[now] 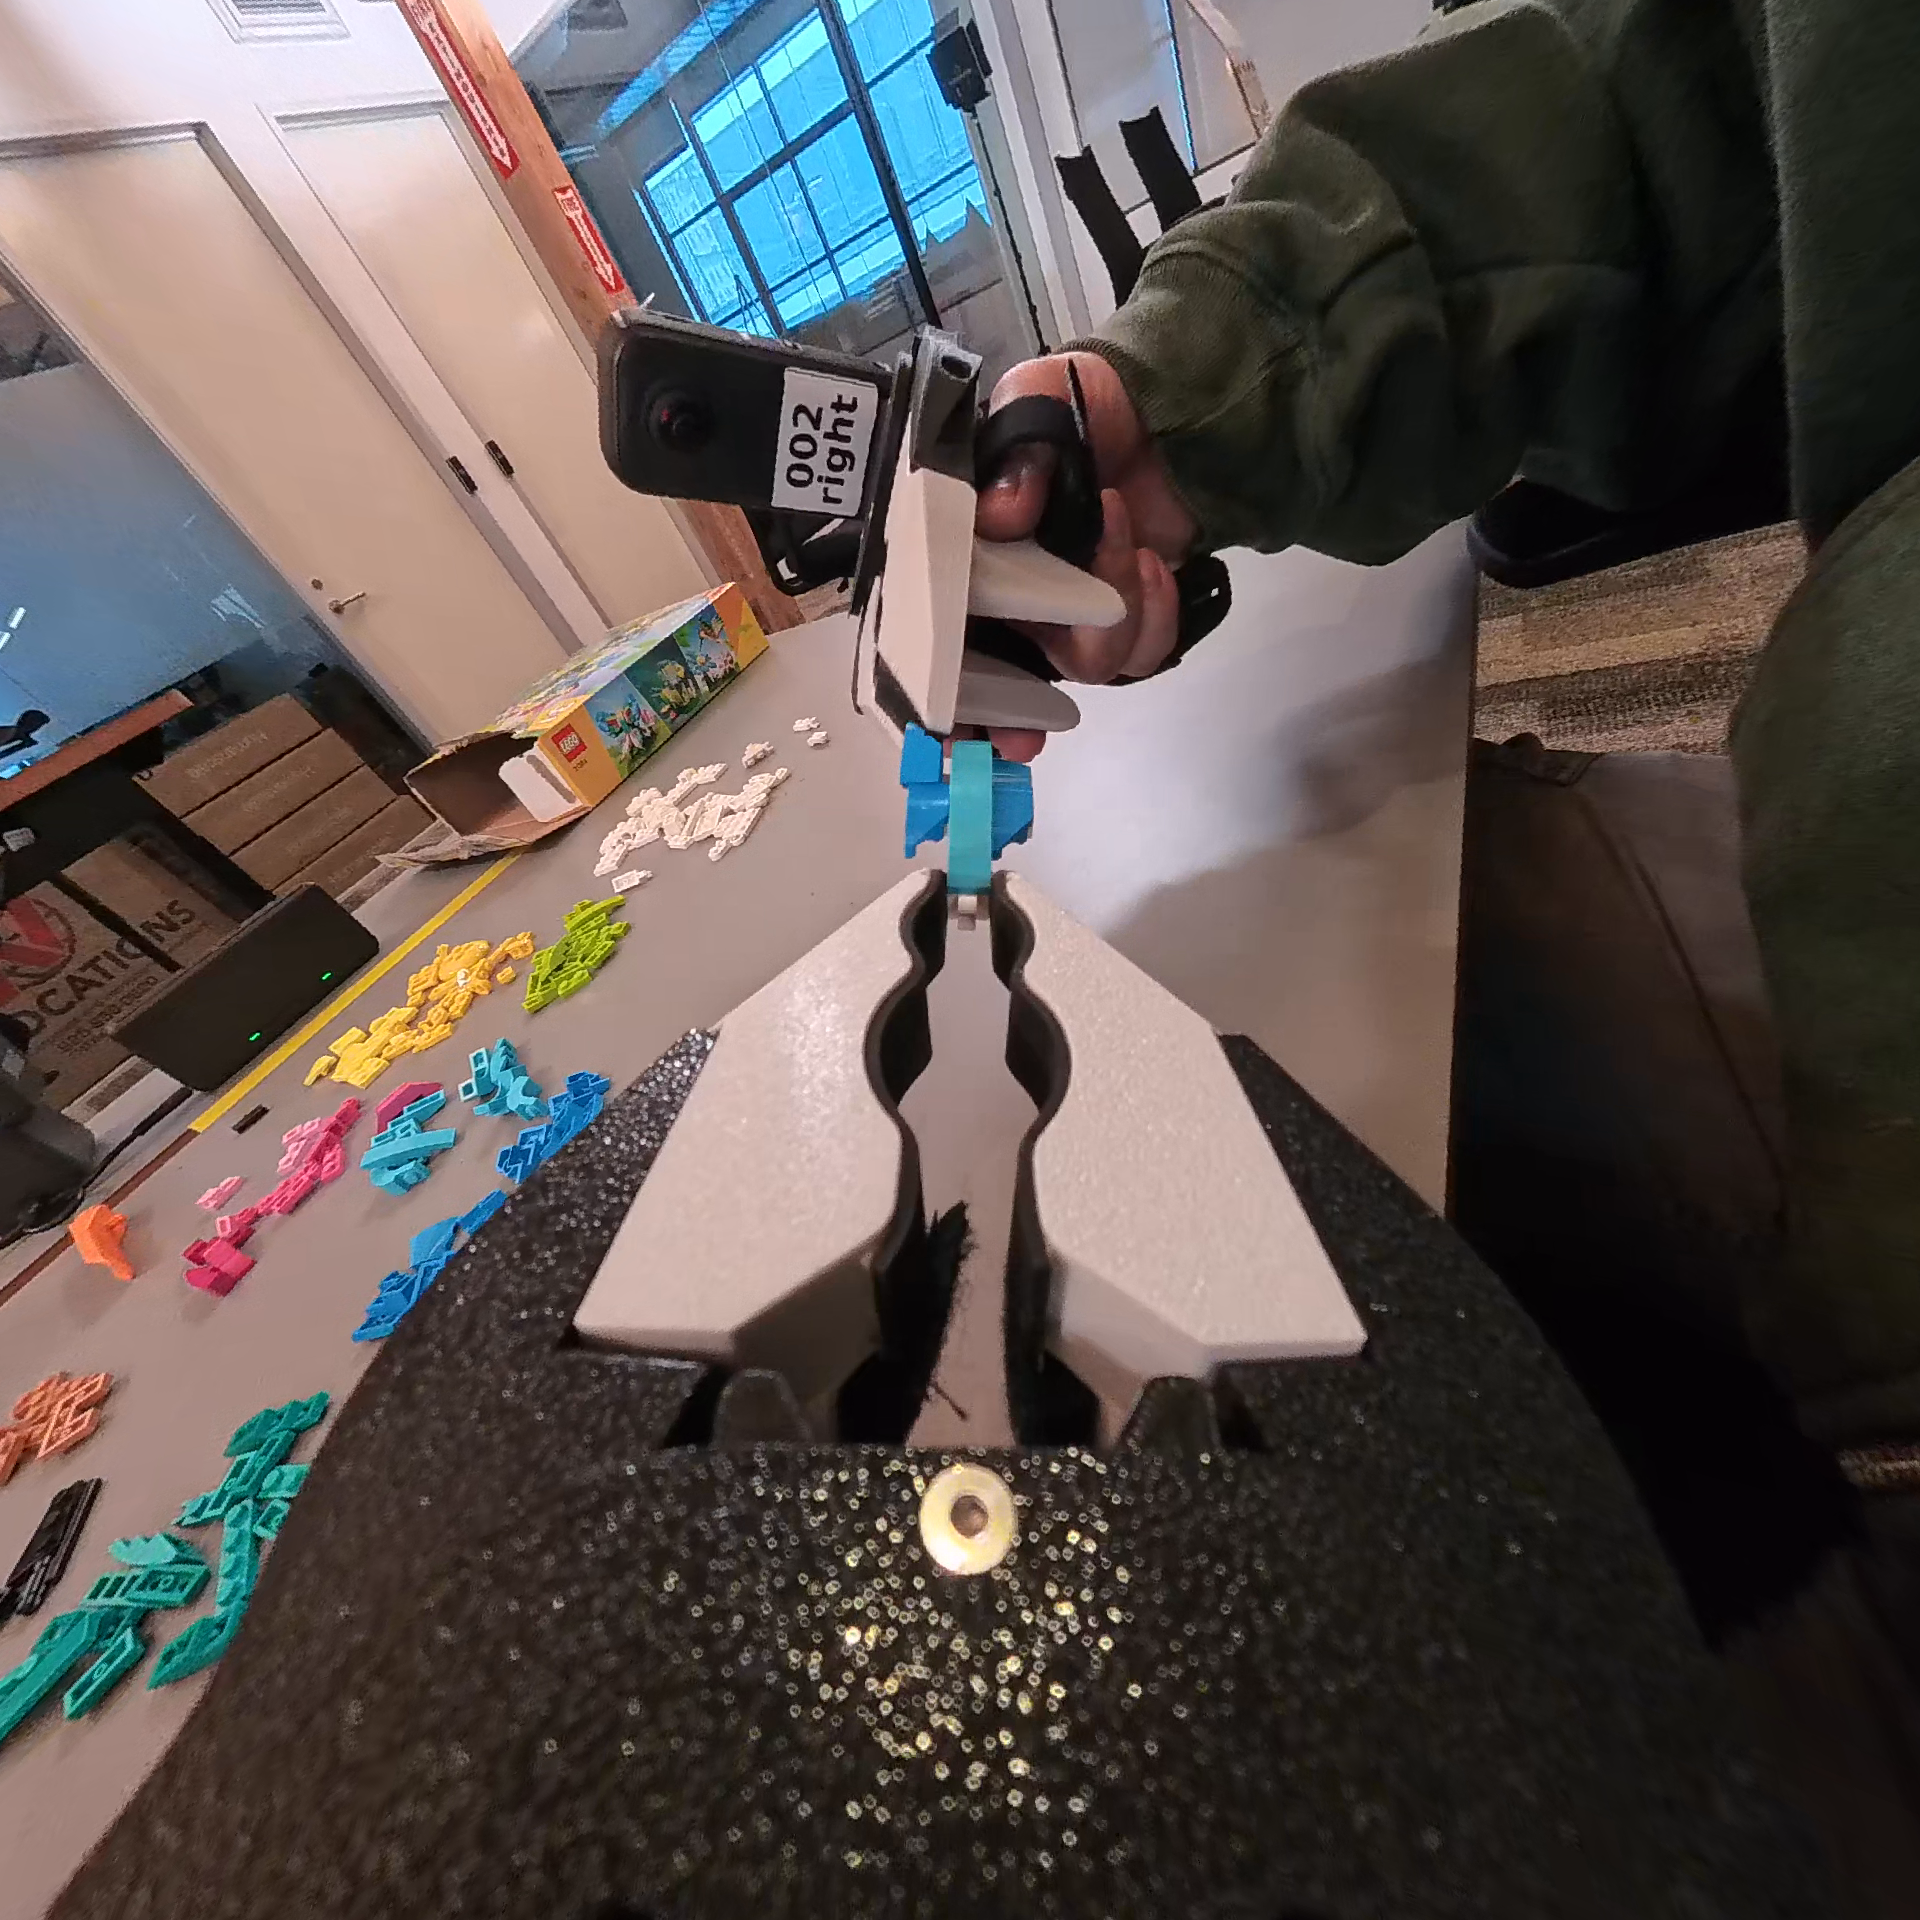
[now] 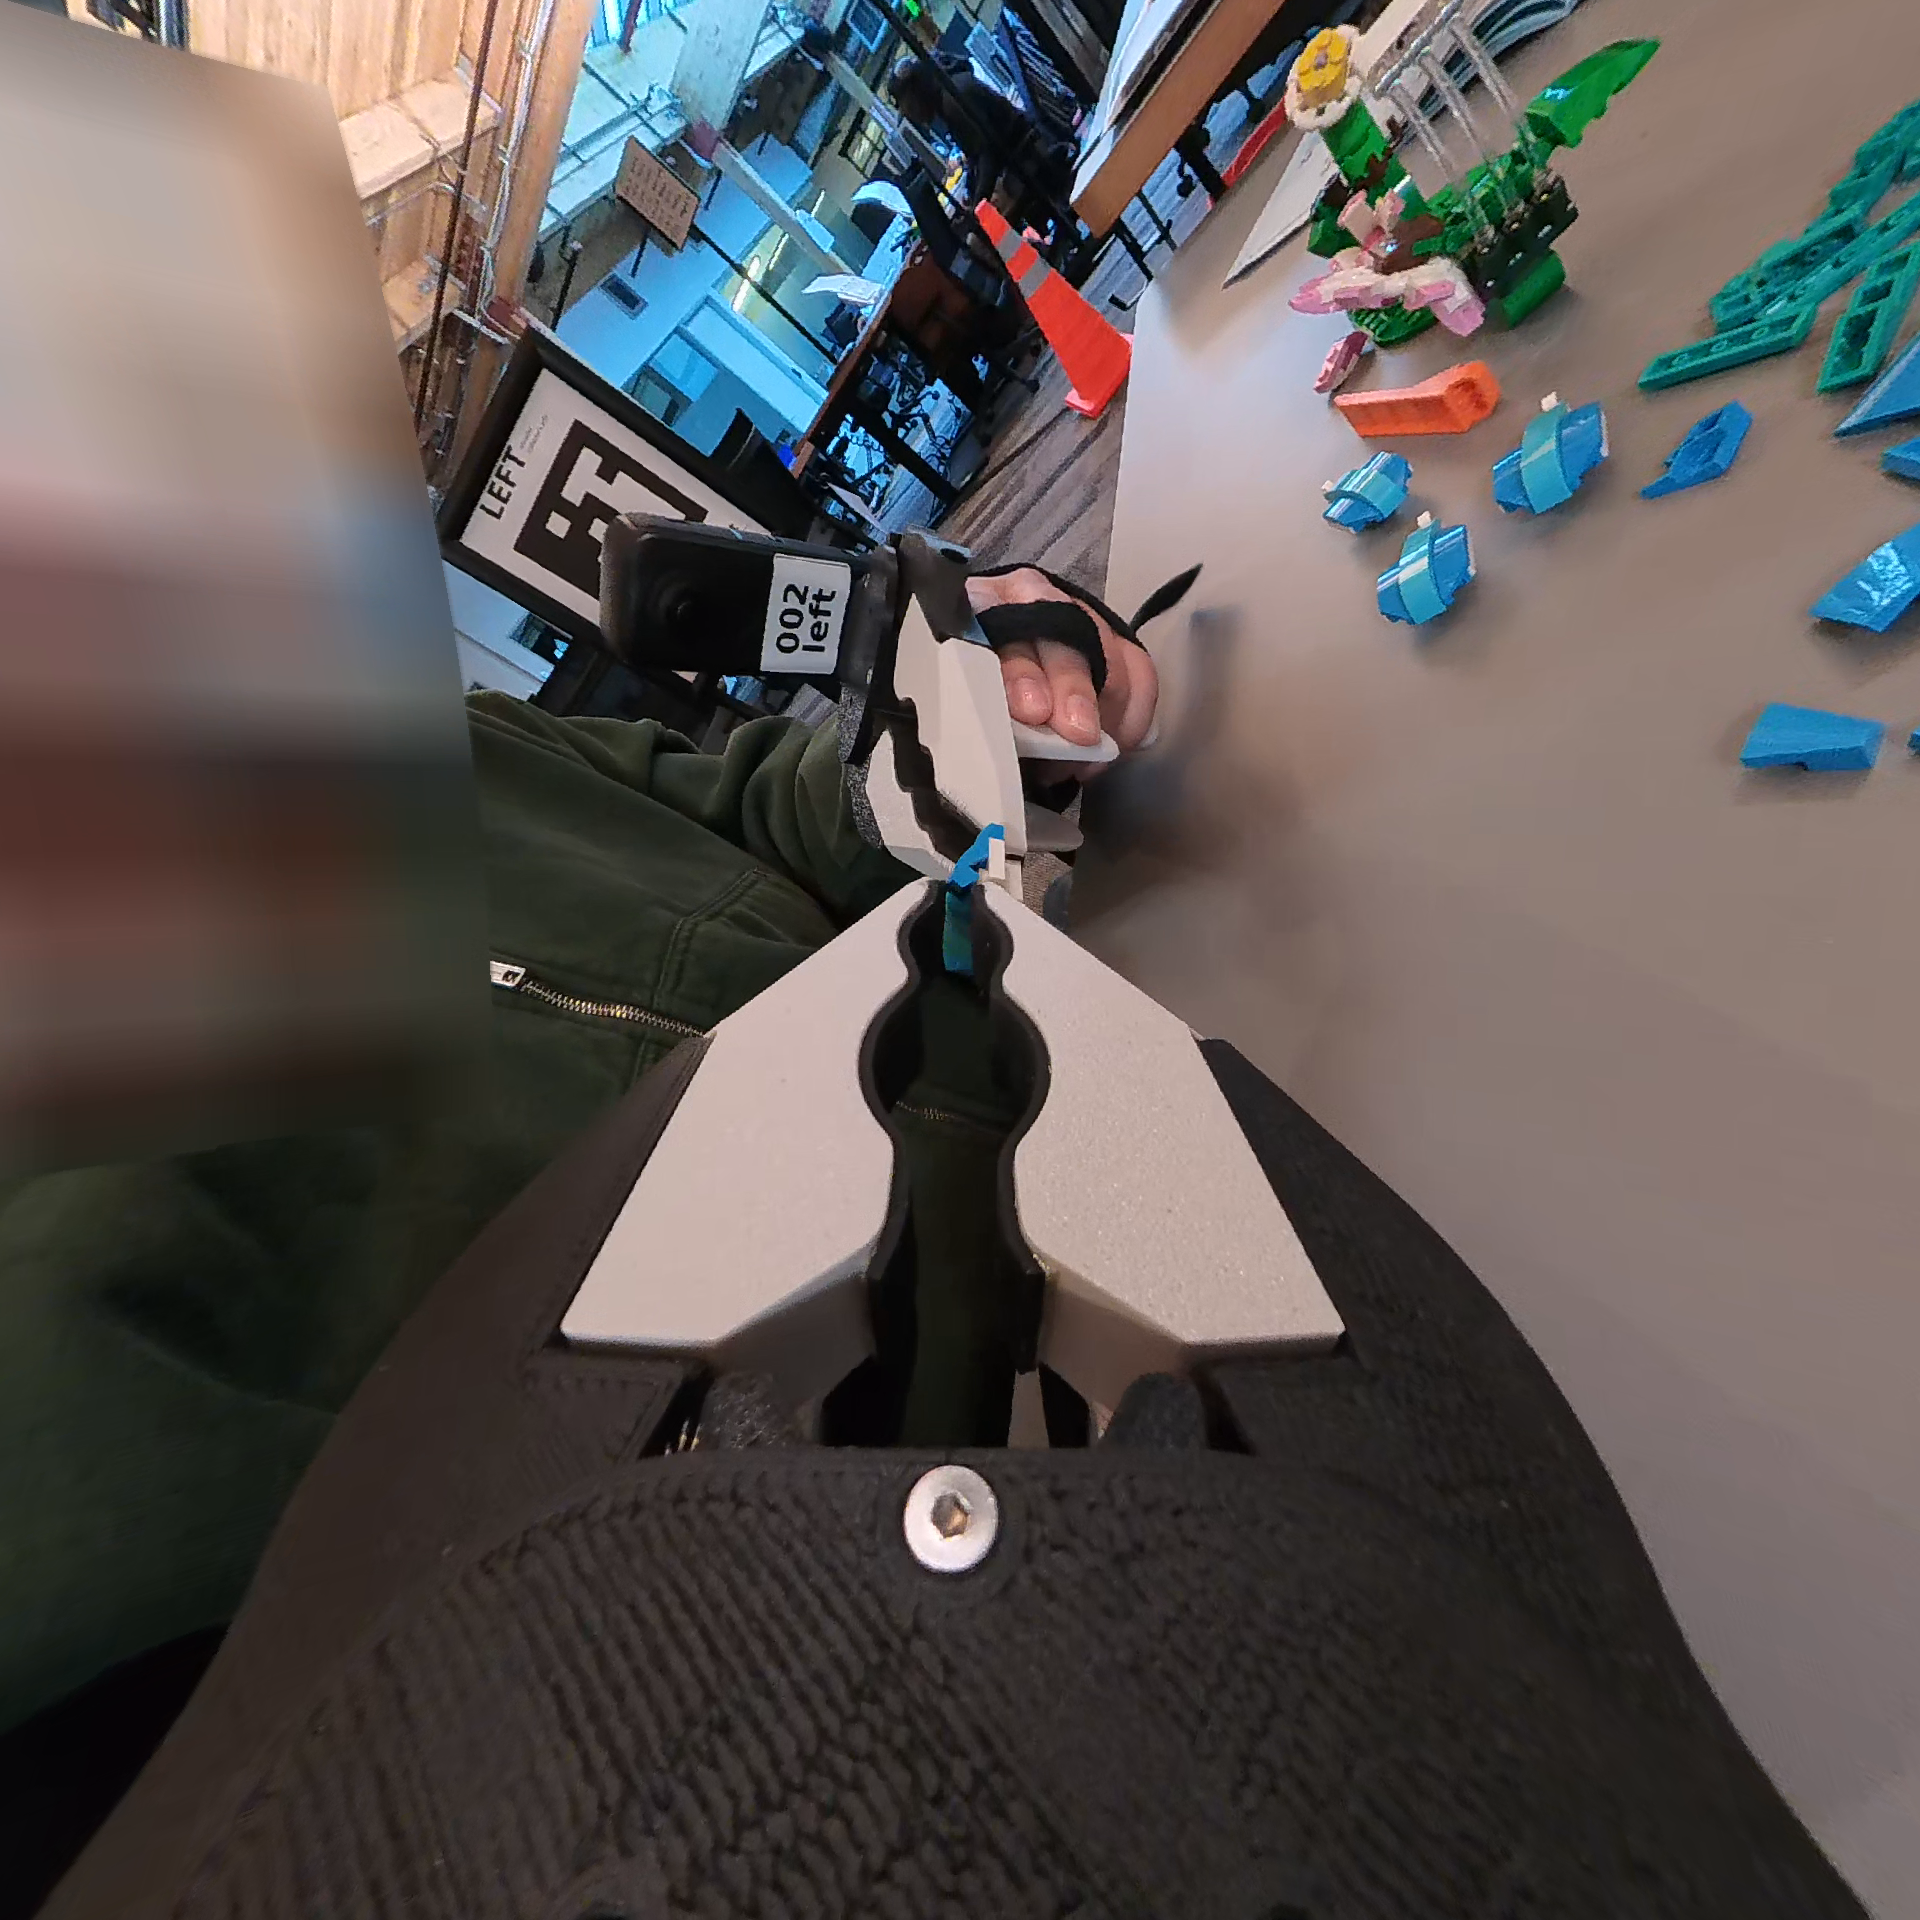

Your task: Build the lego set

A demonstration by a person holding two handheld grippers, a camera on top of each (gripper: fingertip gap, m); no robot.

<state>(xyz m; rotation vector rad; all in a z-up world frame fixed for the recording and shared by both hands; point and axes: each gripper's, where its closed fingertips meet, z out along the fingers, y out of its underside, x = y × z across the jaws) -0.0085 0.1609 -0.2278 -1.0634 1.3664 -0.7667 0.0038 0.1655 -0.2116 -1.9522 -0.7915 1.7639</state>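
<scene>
Left wrist view: an office room with white doors and tall windows lies behind a grey table (image 1: 1195, 831). On the table sit sorted heaps of lego pieces: white (image 1: 696, 810), yellow (image 1: 426, 1013), lime (image 1: 577, 951), pink (image 1: 275, 1195), blue (image 1: 468, 1247) and teal (image 1: 187, 1558), with an opened lego box (image 1: 623, 707) beyond them. The left gripper (image 1: 968, 902) has its fingers drawn close on the lower end of a small blue and turquoise lego assembly (image 1: 966, 805), held above the table. The right gripper (image 1: 935, 727), held by a hand (image 1: 1101, 540) in a green sleeve, meets the assembly from above.

Right wrist view: the grey table (image 2: 1455, 935) runs to the right, with a workshop and an orange cone (image 2: 1060, 301) behind. The right gripper (image 2: 961, 914) has its fingers nearly together, clamped on a thin blue piece (image 2: 958, 935) of the assembly. The left gripper (image 2: 977, 847) touches the same piece from the far side. On the table lie three similar blue sub-assemblies (image 2: 1548, 457), loose blue wedges (image 2: 1808, 738), an orange brick separator (image 2: 1418, 400), teal plates (image 2: 1766, 332) and a finished green flower model (image 2: 1423, 208).
</scene>
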